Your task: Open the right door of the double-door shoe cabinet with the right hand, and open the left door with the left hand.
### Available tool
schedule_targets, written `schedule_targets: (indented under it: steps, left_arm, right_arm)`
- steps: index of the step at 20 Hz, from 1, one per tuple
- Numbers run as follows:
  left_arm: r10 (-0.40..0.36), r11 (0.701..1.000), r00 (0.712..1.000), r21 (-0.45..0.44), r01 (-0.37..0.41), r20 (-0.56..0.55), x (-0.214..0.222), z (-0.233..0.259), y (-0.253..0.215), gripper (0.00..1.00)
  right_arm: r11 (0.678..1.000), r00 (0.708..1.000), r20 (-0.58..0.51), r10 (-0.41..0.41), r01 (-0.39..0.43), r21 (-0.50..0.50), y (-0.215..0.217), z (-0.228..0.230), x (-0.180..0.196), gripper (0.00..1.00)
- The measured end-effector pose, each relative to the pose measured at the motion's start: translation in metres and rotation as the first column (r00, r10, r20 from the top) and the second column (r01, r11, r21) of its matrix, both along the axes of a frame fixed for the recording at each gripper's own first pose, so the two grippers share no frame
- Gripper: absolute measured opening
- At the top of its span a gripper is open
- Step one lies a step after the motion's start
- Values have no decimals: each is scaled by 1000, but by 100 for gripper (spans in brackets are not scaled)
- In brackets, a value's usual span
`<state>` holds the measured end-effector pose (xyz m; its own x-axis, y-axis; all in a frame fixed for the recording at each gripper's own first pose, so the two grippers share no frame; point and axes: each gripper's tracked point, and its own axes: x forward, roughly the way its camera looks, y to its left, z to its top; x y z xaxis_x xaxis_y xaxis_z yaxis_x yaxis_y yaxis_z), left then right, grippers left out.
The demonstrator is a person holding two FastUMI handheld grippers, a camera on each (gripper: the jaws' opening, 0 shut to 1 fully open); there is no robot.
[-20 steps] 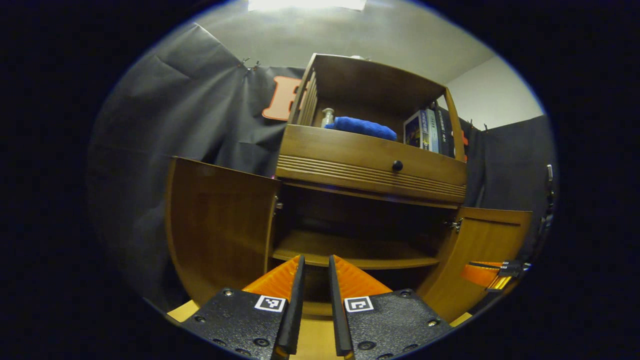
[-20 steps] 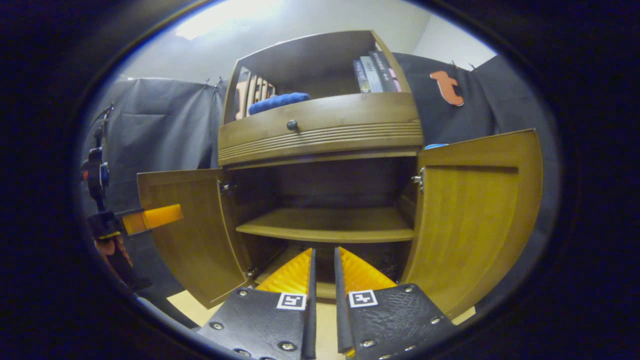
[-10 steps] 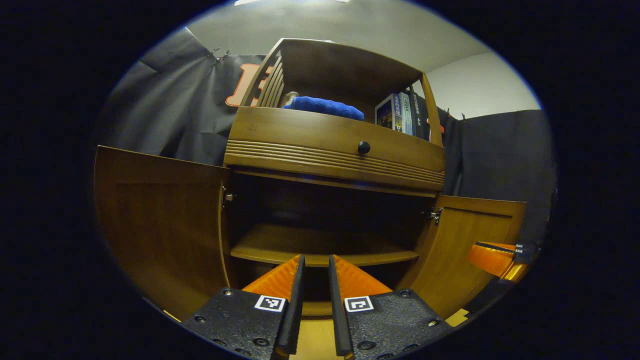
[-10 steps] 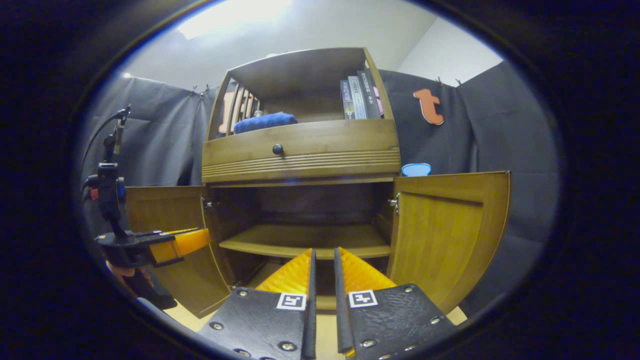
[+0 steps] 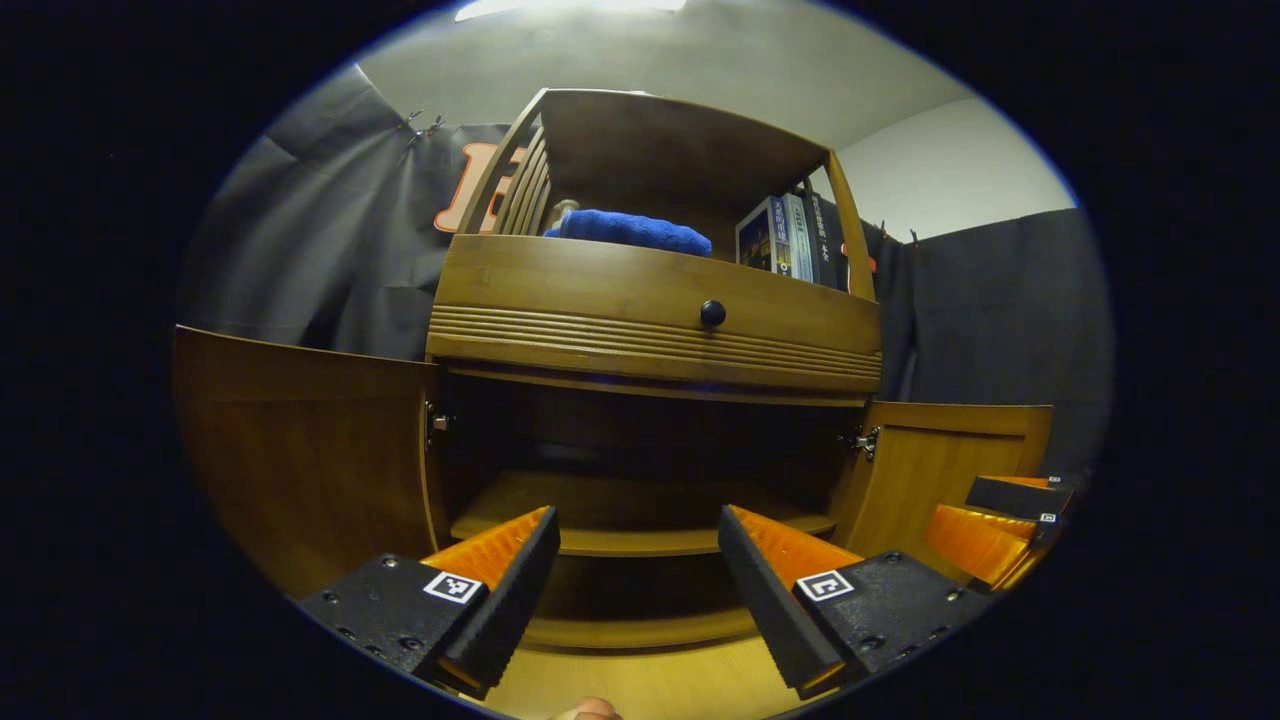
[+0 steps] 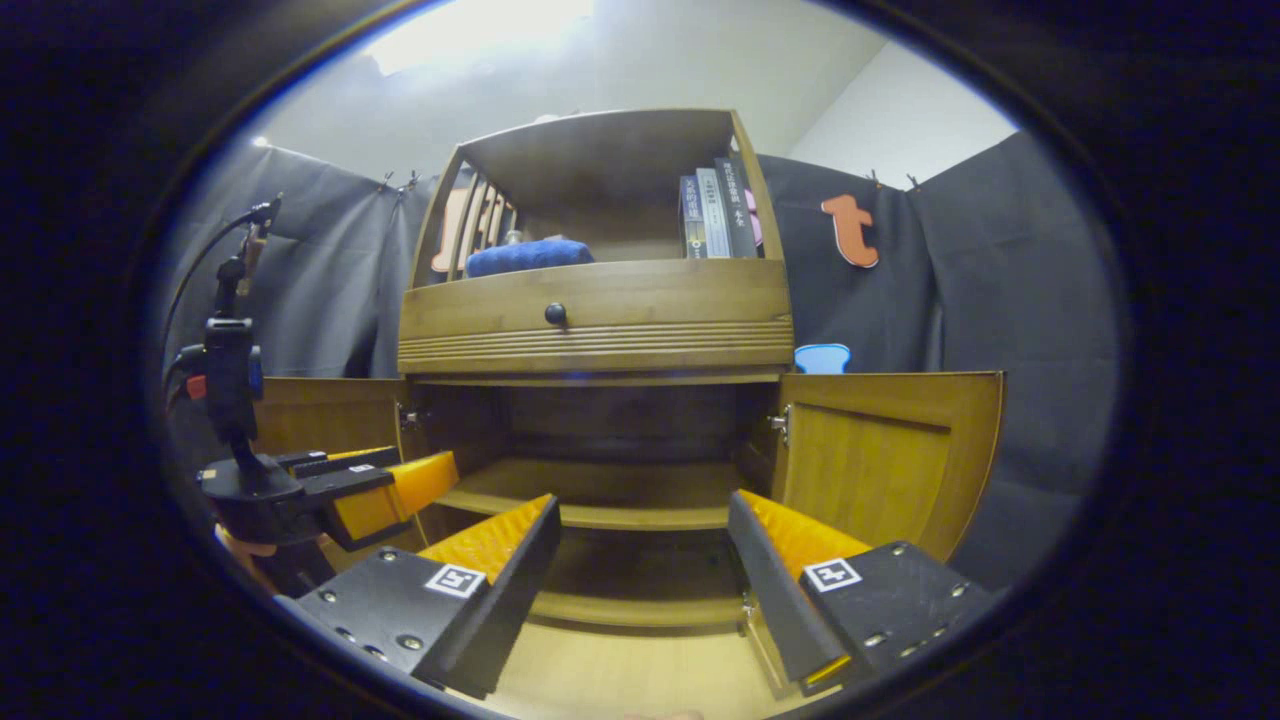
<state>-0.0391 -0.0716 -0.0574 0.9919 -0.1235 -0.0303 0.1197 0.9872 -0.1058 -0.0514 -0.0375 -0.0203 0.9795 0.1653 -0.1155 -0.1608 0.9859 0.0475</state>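
The wooden shoe cabinet [image 5: 650,300] stands in front of me with both lower doors swung wide. In the left gripper view the left door [image 5: 300,450] juts out on the left and the right door [image 5: 940,460] on the right. My left gripper [image 5: 635,520] is open, empty, and aimed at the dark compartment. In the right gripper view my right gripper [image 6: 642,505] is open and empty too, between the left door [image 6: 320,410] and the right door [image 6: 890,460]. The left gripper [image 6: 420,475] sits low beside the left door. Neither gripper touches a door.
A drawer with a black knob [image 5: 712,313] sits above the compartment. On top lie a blue towel [image 5: 630,230] and upright books [image 5: 790,235]. An inner shelf [image 5: 620,505] crosses the compartment. The right gripper [image 5: 985,520] hovers by the right door. A pale wooden floor [image 6: 620,675] lies below.
Both grippers went from shut to open. Both views pulled back a little from the cabinet, and the doors stayed wide.
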Motion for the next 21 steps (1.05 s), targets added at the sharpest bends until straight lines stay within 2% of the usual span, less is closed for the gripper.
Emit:
schedule_targets:
  steps: [1,2,3,5,7,8,13,14,19,21]
  left_arm:
    - [1,1000,1000,4,-1,5,0,2,1,96]
    - [-2,1000,1000,8,2,7,0,3,1,96]
    - [-4,1000,1000,10,4,9,1,3,2,96]
    - [-4,1000,1000,11,4,12,2,4,4,96]
    - [1,1000,1000,12,-1,15,5,5,8,96]
    - [0,1000,1000,11,0,16,6,5,8,96]
    - [-6,1000,1000,17,6,20,10,4,10,96]
    - [-7,1000,1000,19,7,21,11,4,11,96]
    - [-13,1000,1000,28,12,26,14,3,12,96]
    - [-12,1000,1000,28,11,21,16,1,14,96]
  right_arm:
    - [1000,1000,10,-1,1,6,1,1,3,97]
    - [1000,1000,17,-2,1,9,2,3,5,100]
    - [1000,1000,20,-1,1,9,3,4,6,97]
    - [1000,1000,21,1,-1,5,5,3,7,100]
    - [1000,1000,22,-1,1,1,5,3,9,97]
    - [1000,1000,24,-2,2,0,6,2,9,100]
    - [1000,999,33,-8,8,-6,8,2,12,100]
    - [1000,999,32,-9,9,-6,8,0,13,97]
    - [1000,1000,28,-14,14,-6,9,-4,16,100]
    - [1000,1000,23,-16,16,-4,11,-6,17,97]
